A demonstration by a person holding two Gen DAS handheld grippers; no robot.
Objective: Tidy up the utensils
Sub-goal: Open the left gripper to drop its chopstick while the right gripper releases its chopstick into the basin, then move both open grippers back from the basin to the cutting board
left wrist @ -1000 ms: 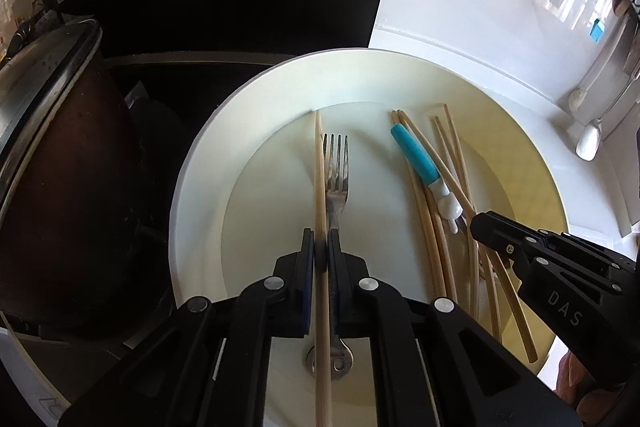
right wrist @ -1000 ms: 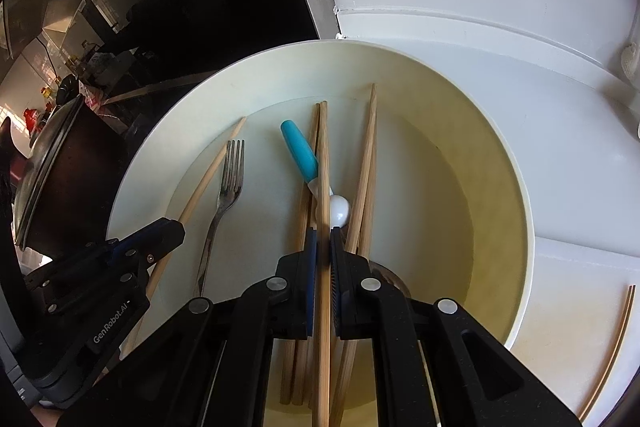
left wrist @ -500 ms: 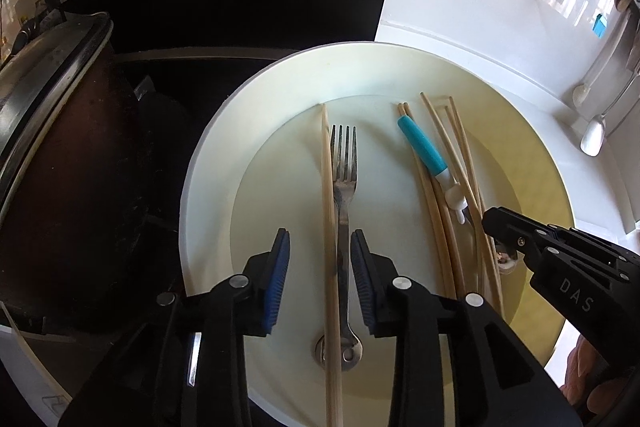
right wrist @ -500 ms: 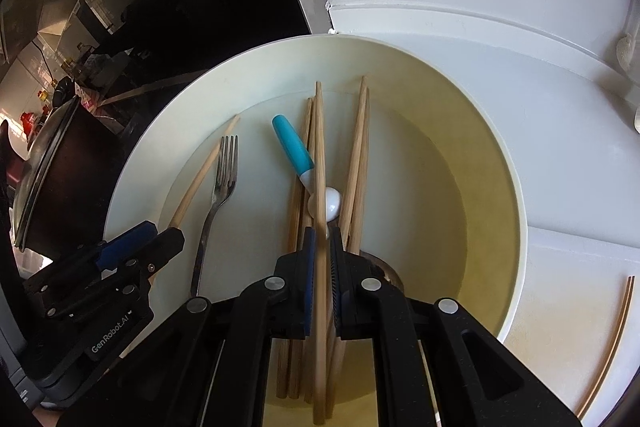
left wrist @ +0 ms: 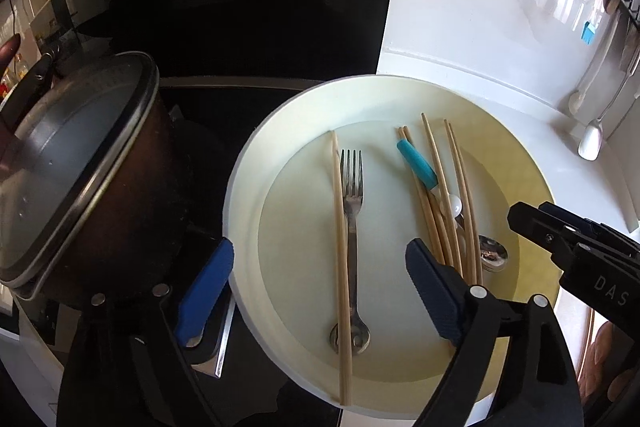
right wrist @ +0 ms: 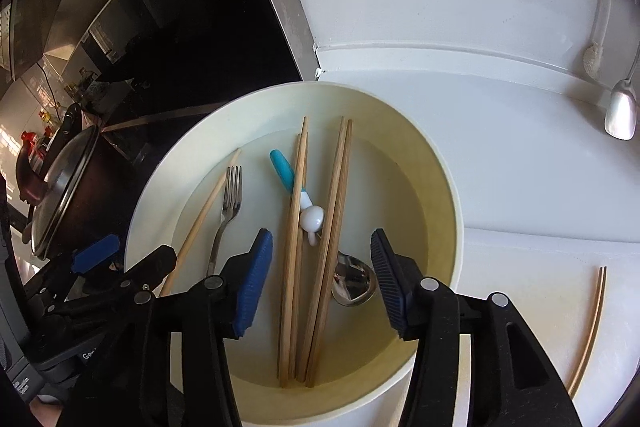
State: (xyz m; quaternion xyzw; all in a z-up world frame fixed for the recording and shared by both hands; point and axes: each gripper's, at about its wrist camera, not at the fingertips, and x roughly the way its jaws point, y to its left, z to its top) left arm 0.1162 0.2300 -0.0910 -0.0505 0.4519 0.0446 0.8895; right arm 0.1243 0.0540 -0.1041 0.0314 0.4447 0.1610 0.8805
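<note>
A cream plate (left wrist: 248, 211) holds the utensils. A single wooden chopstick (left wrist: 340, 247) lies beside a metal fork (left wrist: 352, 187). My left gripper (left wrist: 316, 263) hovers above them, its jaws opening wide, with no pad touching either. In the right wrist view, several chopsticks (right wrist: 296, 267) lie bundled over a blue-handled utensil (right wrist: 282, 169) and a metal spoon (right wrist: 354, 279). My right gripper (right wrist: 320, 243) is above that bundle with its jaws opening; the sticks rest on the plate (right wrist: 440, 187), clear of the pads.
A dark pot with a lid (left wrist: 80, 167) stands on the black cooktop, close to the plate's left rim. Utensils (left wrist: 590, 143) hang over the white counter at the right. A loose pair of chopsticks (right wrist: 590, 327) lies on the counter right of the plate.
Both grippers were shut on a chopstick and have let go. The left opened first, then the right. Both drew up and back a little, and the sticks stayed in the plate.
</note>
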